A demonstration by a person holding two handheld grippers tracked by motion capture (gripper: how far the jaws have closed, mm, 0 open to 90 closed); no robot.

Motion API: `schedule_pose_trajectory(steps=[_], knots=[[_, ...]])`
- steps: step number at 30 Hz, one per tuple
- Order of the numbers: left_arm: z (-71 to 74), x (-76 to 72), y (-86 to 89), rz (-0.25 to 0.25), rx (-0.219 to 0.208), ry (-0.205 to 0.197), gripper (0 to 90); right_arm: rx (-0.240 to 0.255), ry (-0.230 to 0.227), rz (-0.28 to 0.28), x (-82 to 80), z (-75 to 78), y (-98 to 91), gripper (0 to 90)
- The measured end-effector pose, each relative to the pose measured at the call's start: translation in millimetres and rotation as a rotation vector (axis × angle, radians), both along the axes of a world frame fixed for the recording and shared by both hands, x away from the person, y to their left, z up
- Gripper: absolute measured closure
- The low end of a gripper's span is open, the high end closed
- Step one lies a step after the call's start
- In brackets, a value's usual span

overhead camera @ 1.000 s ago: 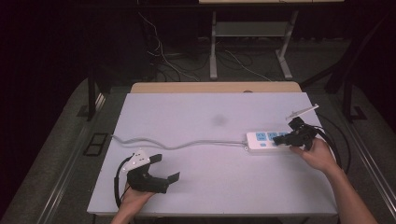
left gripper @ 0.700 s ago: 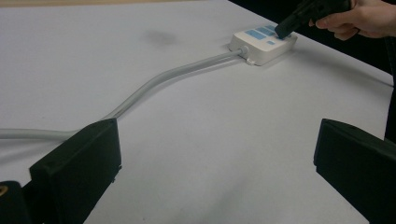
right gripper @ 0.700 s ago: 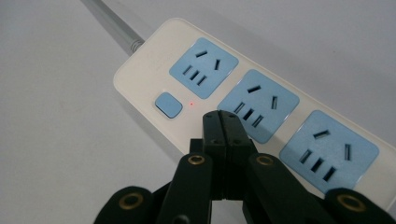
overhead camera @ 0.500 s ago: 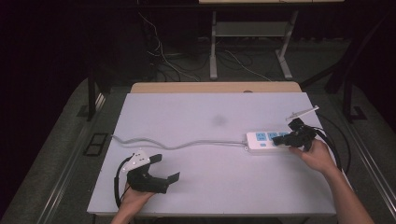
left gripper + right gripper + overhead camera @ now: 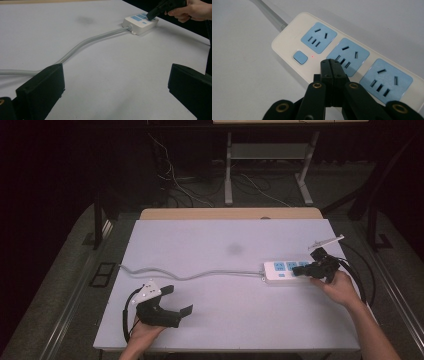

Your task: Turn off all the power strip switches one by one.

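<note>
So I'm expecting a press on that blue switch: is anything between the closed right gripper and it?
Nothing visible. The right gripper, jaws shut, hovers beside the blue rounded switch on the white plastic power strip.

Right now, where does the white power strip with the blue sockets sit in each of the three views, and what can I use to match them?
High view: the power strip lies at right of centre on the table, under the right gripper.
Left gripper view: top right, far off.
Right gripper view: it runs diagonally across the middle, shut jaws over its centre socket.
Shared landmark: the grey cable leaving the strip's end.
</note>
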State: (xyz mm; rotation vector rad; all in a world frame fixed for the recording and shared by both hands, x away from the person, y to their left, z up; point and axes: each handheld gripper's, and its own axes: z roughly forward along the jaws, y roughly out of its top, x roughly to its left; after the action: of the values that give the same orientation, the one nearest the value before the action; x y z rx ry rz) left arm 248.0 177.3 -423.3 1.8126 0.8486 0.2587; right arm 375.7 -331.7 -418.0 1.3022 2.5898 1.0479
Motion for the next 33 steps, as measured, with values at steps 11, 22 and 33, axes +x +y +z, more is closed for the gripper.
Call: schedule_pose_trajectory(steps=[11,22,33], knots=[[-0.5,0.5,-0.6,-0.003,0.007,0.000,0.0,0.025,-0.001,-0.008,-3.3,-3.0,-7.8,90.0],[-1.0,1.5,-2.2,-0.008,0.010,0.003,0.0,-0.030,-0.018,-0.009,-5.6,-1.2,0.2,90.0],[0.0,0.7,0.2,0.000,-0.001,0.003,0.0,-0.010,-0.020,-0.002,-5.3,-2.0,-3.1,90.0]])
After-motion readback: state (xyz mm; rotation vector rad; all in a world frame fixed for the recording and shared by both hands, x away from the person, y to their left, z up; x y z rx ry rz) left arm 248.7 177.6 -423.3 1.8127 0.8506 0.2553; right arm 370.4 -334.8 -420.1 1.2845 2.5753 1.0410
